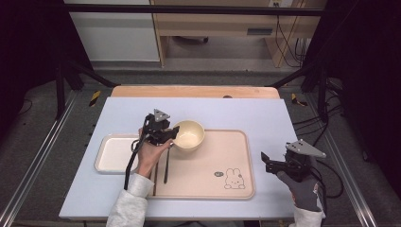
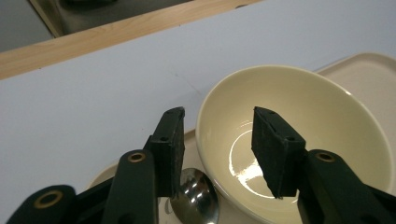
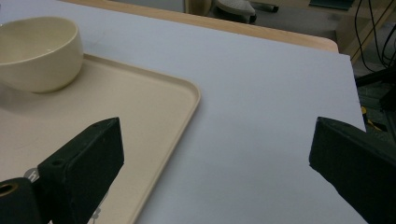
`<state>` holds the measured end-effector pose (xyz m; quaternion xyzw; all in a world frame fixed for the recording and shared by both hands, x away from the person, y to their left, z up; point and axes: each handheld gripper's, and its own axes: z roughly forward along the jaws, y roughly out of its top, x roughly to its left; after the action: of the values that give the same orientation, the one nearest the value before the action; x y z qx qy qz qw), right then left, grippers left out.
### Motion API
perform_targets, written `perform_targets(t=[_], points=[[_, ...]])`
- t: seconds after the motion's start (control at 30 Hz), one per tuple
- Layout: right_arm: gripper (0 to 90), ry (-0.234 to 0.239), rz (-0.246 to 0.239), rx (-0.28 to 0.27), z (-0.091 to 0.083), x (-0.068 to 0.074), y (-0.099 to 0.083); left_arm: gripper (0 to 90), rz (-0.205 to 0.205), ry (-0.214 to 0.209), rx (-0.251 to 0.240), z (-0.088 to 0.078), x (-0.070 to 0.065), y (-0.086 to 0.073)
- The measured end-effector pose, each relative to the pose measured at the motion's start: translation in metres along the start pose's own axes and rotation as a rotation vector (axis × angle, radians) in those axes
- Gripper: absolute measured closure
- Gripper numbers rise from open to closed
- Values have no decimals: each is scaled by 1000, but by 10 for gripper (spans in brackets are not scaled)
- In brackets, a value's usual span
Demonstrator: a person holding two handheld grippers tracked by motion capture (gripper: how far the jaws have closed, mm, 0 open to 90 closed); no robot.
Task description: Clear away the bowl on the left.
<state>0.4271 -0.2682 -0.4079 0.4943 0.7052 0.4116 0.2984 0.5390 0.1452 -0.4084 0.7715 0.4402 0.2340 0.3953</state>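
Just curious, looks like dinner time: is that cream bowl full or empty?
Empty. The bowl stands upright on the tray, and its glossy inside shows only bare glaze and reflected light.

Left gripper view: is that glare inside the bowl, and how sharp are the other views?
Left gripper view: a bright ring of glare sits on the bowl bottom, and the spoon mirrors light; the near fingers look soft. Right gripper view: even light, fingers blurred, tray rim clear. High view: table well lit, dark surroundings.
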Motion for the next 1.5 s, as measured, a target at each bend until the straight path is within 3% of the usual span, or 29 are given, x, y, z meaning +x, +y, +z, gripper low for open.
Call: perform_targets(t=[0.3, 0.7, 0.9, 1.27, 1.5], points=[[33, -1, 2, -2, -1, 0, 0, 465, 4, -12, -84, -32, 2, -5], [33, -4, 4, 2, -1, -1, 0, 407, 41, 7, -138, -71, 8, -23], [33, -5, 5, 6, 0, -1, -1, 365, 52, 22, -142, -83, 14, -36], [33, -10, 4, 6, 0, -2, -2, 308, 32, 39, -129, -96, 29, -63], [32, -17, 9, 2, -1, -4, -2, 284, 26, 65, -132, -109, 39, -73]])
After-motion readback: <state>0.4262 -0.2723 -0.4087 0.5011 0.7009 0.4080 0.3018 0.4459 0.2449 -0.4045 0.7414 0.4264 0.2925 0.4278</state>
